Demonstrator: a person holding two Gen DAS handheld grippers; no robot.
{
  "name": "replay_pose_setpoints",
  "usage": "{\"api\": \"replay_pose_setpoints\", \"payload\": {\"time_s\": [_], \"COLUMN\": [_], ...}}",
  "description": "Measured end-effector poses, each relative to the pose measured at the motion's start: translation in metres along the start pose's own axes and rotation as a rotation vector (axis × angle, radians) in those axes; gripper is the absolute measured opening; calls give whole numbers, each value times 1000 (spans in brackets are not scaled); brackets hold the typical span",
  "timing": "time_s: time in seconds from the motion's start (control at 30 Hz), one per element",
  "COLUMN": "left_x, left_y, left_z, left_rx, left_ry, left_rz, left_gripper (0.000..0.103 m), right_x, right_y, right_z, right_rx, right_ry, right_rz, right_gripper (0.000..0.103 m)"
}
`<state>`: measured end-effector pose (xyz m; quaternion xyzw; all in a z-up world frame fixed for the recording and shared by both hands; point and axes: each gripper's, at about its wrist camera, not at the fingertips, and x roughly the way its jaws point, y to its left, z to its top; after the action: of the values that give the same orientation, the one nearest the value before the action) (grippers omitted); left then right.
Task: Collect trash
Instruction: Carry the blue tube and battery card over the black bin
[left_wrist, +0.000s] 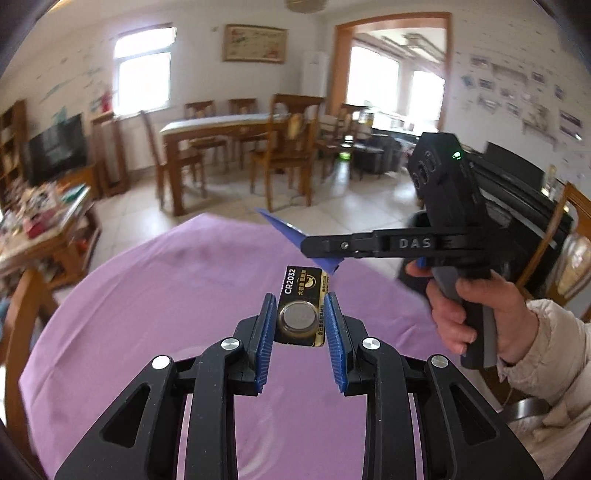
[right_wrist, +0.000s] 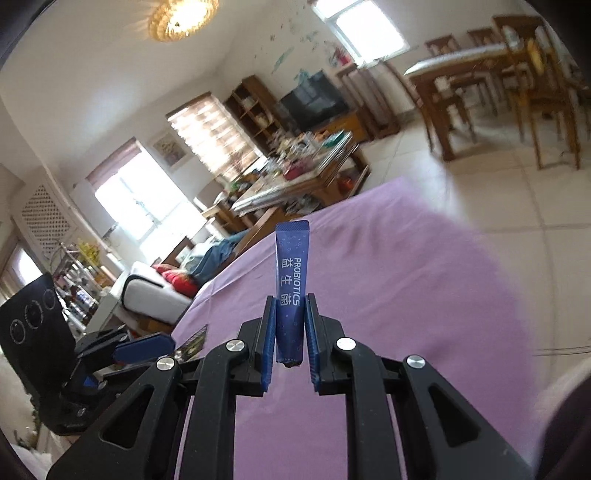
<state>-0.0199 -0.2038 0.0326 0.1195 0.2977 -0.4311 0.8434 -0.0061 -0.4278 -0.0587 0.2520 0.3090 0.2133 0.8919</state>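
My left gripper (left_wrist: 300, 300) is shut on a black and gold CR2032 coin battery pack (left_wrist: 301, 308) and holds it above the purple tablecloth (left_wrist: 147, 295). My right gripper (right_wrist: 290, 300) is shut on a blue probiotics sachet (right_wrist: 291, 280), which stands up between the pads. In the left wrist view the right gripper (left_wrist: 314, 248) comes in from the right just beyond the battery pack, and the blue sachet (left_wrist: 284, 229) sticks out past its tip. In the right wrist view the left gripper (right_wrist: 147, 345) sits at the lower left with the battery pack (right_wrist: 194, 341) edge-on.
The purple cloth (right_wrist: 388, 277) covers a round table. Beyond it are a wooden dining table with chairs (left_wrist: 229, 125), a television (left_wrist: 55, 147) and a cluttered low table (left_wrist: 40, 218). A wooden chair (left_wrist: 572, 236) stands at the right. A sofa (right_wrist: 155, 291) is at the left.
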Motion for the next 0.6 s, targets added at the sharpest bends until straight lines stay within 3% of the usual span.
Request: {"api": "replay_pose_setpoints", "payload": {"time_s": [0.23,0.37,0.6], "left_x": [54,88,146], "left_y": [-101,-161,-223], "left_z": [34,45,59], "left_rx": [104,153,168], "left_ry": [-29,-31,-19], "left_rz": [-128,-206,-310], "left_gripper": [27,27,27], "right_x": [-142,-201,-260], "right_y": [-56,-88,-143], "right_z": [-4,-16,-43], "right_rx": [44,91,182], "right_ry": [-166,-231,-292], "right_rz": [-168,-253,-370], "right_gripper": [16,16,16]}}
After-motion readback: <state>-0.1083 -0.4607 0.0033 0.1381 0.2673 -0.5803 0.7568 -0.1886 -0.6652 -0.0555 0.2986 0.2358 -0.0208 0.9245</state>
